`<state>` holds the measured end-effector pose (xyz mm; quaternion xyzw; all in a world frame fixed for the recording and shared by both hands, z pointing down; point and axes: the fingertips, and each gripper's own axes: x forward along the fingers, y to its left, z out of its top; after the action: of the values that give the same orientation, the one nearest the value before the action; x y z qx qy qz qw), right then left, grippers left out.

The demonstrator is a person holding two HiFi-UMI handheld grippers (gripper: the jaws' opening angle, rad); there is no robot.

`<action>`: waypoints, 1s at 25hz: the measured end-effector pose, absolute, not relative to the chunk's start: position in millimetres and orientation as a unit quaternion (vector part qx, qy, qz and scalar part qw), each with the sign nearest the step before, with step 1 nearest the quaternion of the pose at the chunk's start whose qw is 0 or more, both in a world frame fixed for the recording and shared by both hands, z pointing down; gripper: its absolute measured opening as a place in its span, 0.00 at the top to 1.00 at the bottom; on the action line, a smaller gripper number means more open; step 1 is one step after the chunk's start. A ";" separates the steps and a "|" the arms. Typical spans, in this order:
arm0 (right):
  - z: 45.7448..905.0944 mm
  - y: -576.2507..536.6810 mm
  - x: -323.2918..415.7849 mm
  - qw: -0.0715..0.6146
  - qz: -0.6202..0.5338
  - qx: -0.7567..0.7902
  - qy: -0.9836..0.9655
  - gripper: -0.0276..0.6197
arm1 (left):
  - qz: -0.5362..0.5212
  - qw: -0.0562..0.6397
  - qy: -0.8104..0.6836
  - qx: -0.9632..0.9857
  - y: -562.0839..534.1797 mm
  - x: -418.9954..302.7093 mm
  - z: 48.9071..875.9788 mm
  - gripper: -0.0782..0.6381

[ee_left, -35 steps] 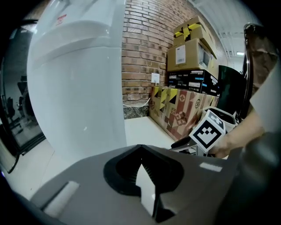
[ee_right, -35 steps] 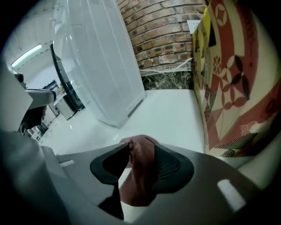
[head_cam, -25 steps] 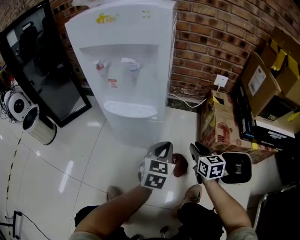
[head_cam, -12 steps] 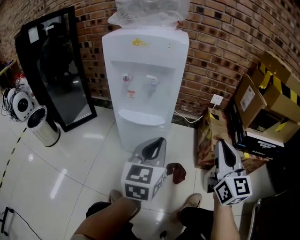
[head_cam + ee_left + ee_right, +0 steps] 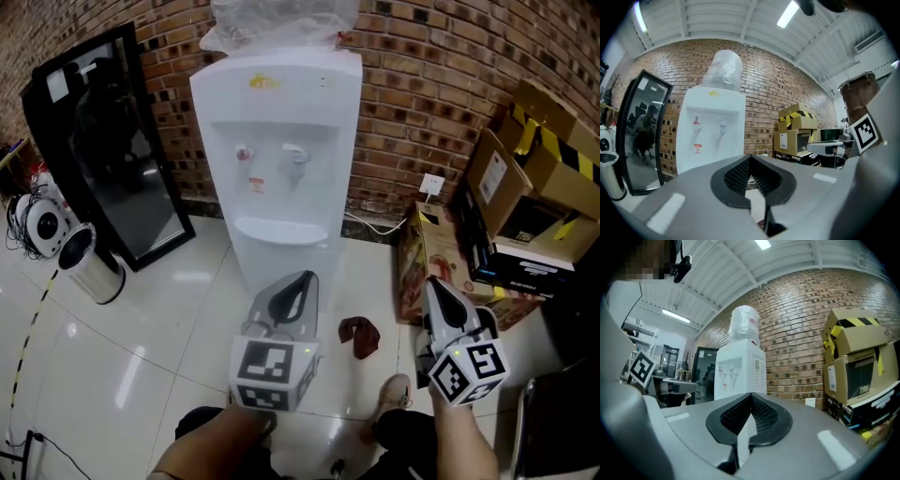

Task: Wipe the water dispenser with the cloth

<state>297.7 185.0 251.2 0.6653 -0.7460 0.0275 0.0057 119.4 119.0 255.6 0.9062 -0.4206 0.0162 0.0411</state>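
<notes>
Changed: since a second ago both grippers have come up from low beside the cloth, the right jaws (apart back then) have closed, and the head view has tipped up to take in the dispenser's top.
Left gripper [image 5: 305,277]: clenched on nothing. In its own view [image 5: 749,157] the jaw tips meet with only floor behind them. It points toward 12 o'clock, at the dispenser.
Right gripper [image 5: 433,282]: also clenched and empty. Its own view [image 5: 751,394] shows the jaws together. It is held at about 4 o'clock of the cloth.
Cloth [image 5: 359,336]: a dark red crumpled heap on the floor [image 5: 141,328], untouched. It lies between the two grippers in the head view and at 6 o'clock of the dispenser, apart from its base.
Dispenser [image 5: 281,159]: white and upright against the brick wall [image 5: 422,84], dead ahead at 12 o'clock. It has two taps over a drip tray and shows in both gripper views [image 5: 710,131] [image 5: 738,373].
Bottle [image 5: 281,23]: sits on top of the dispenser, wrapped in clear plastic.
Mirror [image 5: 112,141]: black-framed, leaning on the wall at 10 o'clock.
Bin [image 5: 89,262]: shiny metal, at 9 o'clock, just in front of the mirror.
Boxes [image 5: 544,187]: stacked cardboard at 2 o'clock, one with yellow-and-black tape.
Socket [image 5: 432,184]: white, low on the wall between dispenser and boxes.
</notes>
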 end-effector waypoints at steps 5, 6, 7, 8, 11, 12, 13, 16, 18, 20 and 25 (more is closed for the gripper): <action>243.1 194.9 298.4 0.000 0.028 0.672 -0.740 0.94 | 0.029 0.043 -0.413 0.909 121.2 126.6 263.5 0.89; 241.9 197.0 299.3 0.001 0.026 0.675 -0.738 0.94 | 0.029 0.042 -0.413 0.910 121.3 128.1 263.3 0.89; 241.5 198.6 300.0 0.003 0.025 0.677 -0.736 0.94 | 0.029 0.041 -0.412 0.910 121.4 129.4 262.6 0.89; 242.1 199.5 300.5 0.006 0.025 0.678 -0.734 0.94 | 0.028 0.041 -0.411 0.910 121.7 130.7 261.7 0.89; 247.6 199.4 301.2 0.014 0.032 0.677 -0.735 0.94 | 0.025 0.040 -0.406 0.913 124.4 136.5 259.1 0.89; 249.8 198.9 301.4 0.016 0.034 0.677 -0.735 0.94 | 0.025 0.039 -0.404 0.914 125.5 138.8 258.9 0.89; 251.8 198.5 301.4 0.018 0.035 0.676 -0.735 0.94 | 0.025 0.039 -0.401 0.915 126.4 141.0 259.3 0.89; 255.4 198.5 301.4 0.020 0.039 0.676 -0.736 0.94 | 0.028 0.042 -0.397 0.917 127.6 146.3 262.0 0.89; 256.0 199.3 302.6 0.021 0.039 0.677 -0.735 0.94 | 0.027 0.043 -0.395 0.917 127.2 150.0 261.9 0.89; 257.0 200.7 304.0 0.024 0.038 0.678 -0.733 0.94 | 0.024 0.044 -0.393 0.918 127.0 152.8 261.1 0.89; 259.0 204.1 308.0 0.030 0.037 0.684 -0.728 0.94 | 0.020 0.051 -0.387 0.921 127.9 155.5 261.4 0.89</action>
<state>308.0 204.1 259.0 0.6836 -0.7283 0.0368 0.0303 155.5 127.9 261.4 0.9206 -0.3867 0.0204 0.0509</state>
